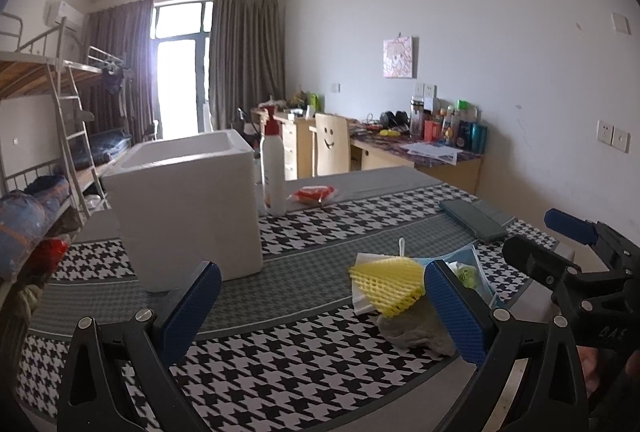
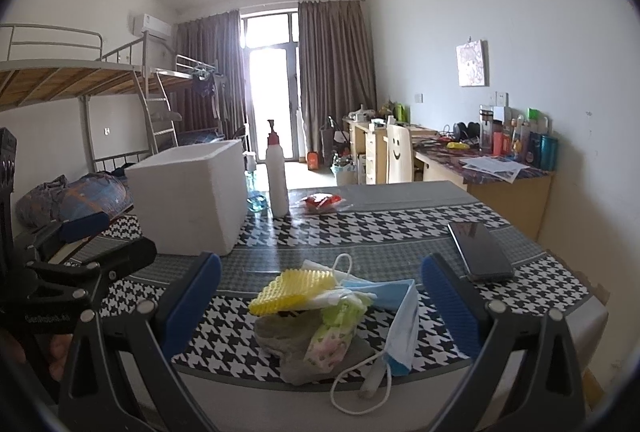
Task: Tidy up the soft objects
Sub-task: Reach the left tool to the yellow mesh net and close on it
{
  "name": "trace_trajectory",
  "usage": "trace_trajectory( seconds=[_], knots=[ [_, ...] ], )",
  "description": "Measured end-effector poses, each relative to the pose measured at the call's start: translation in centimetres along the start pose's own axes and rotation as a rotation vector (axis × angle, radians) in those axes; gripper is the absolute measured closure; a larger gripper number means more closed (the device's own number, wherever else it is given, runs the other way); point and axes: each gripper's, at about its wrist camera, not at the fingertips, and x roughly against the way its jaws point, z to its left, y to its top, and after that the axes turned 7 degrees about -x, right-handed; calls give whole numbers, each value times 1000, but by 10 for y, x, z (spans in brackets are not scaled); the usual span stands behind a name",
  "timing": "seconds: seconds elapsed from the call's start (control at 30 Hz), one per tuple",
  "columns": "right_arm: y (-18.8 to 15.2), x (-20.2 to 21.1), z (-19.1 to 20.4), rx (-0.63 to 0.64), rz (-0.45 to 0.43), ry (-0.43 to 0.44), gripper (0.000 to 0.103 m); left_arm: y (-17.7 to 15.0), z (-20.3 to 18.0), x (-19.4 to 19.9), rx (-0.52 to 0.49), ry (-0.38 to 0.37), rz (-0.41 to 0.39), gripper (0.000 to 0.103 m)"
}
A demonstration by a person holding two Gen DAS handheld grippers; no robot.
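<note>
Left wrist view, going left to right: the white foam box (image 1: 188, 208) stands open-topped on the houndstooth-covered surface (image 1: 280, 364), and what shows of its inside looks empty, though the bottom is hidden. Just right of it stands a white pump bottle (image 1: 273, 168), with a red packet (image 1: 314, 194) beyond. Further right lies the pile of soft objects: a yellow foam net (image 1: 390, 284) on top of a grey cloth (image 1: 416, 332), with white and blue face masks behind. A dark phone (image 1: 474, 222) lies near the far right edge.

Judging by this, the sorting has hardly begun: every soft item seen sits in the pile, well apart from the box, which seems the likely place for them.

The left hand-held gripper (image 1: 320, 316) is spread wide and holds nothing; its right finger stands in front of the pile, and contact cannot be told. In the right wrist view the right hand-held gripper (image 2: 320, 308) is equally wide apart and empty, with the pile, including a green-patterned pouch (image 2: 334, 336) and a blue face mask (image 2: 404, 328), lying between its fingers.
</note>
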Motion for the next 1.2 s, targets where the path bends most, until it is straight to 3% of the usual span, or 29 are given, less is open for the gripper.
trace_trajectory(
  seconds=[1.2],
  knots=[
    [-10, -46, -57, -97, 147, -147, 1, -16, -50, -86, -186, -171, 200, 3]
  ],
)
